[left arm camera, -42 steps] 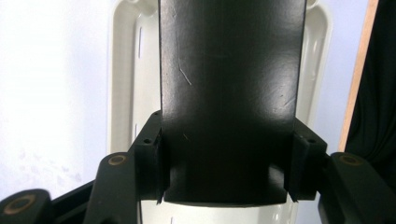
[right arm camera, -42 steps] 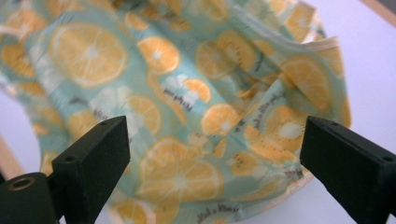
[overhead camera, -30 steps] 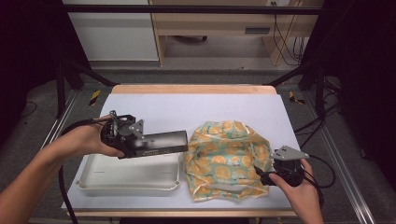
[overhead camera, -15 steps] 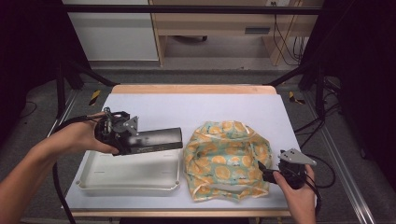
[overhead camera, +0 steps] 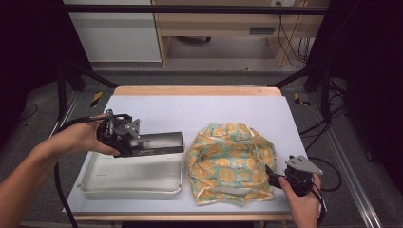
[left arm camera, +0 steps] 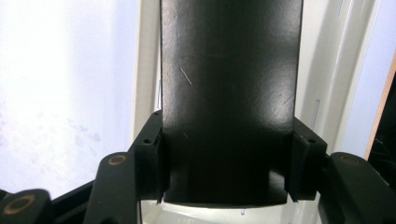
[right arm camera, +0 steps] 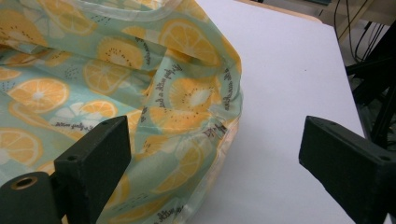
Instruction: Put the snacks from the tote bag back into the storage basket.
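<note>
Left gripper (overhead camera: 142,142) clamped on one end of a long black box (overhead camera: 159,143), jaws set about halfway and bearing on the box's two narrow sides; in the left gripper view the box (left arm camera: 229,93) runs straight out between them, faintly scratched, square-edged. Box held level, above the far rim of a shallow white tray (overhead camera: 130,189) at the table's near-left. Judged stiff and fairly light, smooth enough to slip if the grip eases; held by one end it may droop or swing, so a hold nearer the middle would be steadier. Right gripper (overhead camera: 272,176) low at the near-right edge of a fruit-print cloth bag (overhead camera: 230,161), which lies crumpled on the white table (overhead camera: 190,107) beside the tray. Right jaws wide apart, nothing between the pads; in the right gripper view the bag's folded hem (right arm camera: 187,112) sits just ahead, nearer the left jaw. Cloth reads soft, thin, limp; it will bunch and slide on the table. Best purchase looks to be the stitched hem, pinched through both layers
</note>
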Tool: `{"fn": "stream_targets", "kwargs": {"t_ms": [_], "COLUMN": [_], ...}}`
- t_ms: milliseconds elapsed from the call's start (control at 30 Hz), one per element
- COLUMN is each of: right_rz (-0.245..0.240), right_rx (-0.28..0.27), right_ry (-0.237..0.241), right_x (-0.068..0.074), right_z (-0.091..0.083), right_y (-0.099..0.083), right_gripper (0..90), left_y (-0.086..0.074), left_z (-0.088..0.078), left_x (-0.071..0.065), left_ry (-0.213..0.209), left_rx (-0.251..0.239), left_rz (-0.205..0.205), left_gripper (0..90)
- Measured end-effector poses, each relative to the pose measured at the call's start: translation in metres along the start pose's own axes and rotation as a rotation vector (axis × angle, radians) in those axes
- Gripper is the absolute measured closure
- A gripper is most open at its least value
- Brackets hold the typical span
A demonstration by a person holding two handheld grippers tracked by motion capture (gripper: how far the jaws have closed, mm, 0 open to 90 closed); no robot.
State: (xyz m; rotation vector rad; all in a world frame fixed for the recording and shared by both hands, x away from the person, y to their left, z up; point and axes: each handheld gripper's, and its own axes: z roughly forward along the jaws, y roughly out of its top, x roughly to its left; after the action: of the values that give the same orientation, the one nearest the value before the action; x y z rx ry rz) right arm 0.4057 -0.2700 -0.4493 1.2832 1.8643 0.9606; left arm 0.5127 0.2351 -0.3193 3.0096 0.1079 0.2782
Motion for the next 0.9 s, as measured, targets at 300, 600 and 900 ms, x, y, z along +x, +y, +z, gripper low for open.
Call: {"fn": "stream_targets", "kwargs": {"t_ms": [300,600,900], "right_rz": [-0.016,-0.024,-0.035], "right_rx": [0.010,0.016,0.024], "right_ry": [-0.022,-0.020,-0.018], "right_x": [0.003,0.004,0.005], "right_z": [0.001,0.003,0.004], "right_y": [0.000,-0.001,-0.001], "right_gripper": [9.8,9.8,9.8], "left_y": [-0.012,-0.015,-0.014], "left_z": [0.007,0.011,0.018], "left_x": [0.003,0.003,0.004], "left_ry": [-0.011,-0.009,-0.023], "left_rx": [0.000,0.019,0.012], "left_rz": [0.005,0.009,0.022], "left_gripper": [43.3,43.3,43.3]}}
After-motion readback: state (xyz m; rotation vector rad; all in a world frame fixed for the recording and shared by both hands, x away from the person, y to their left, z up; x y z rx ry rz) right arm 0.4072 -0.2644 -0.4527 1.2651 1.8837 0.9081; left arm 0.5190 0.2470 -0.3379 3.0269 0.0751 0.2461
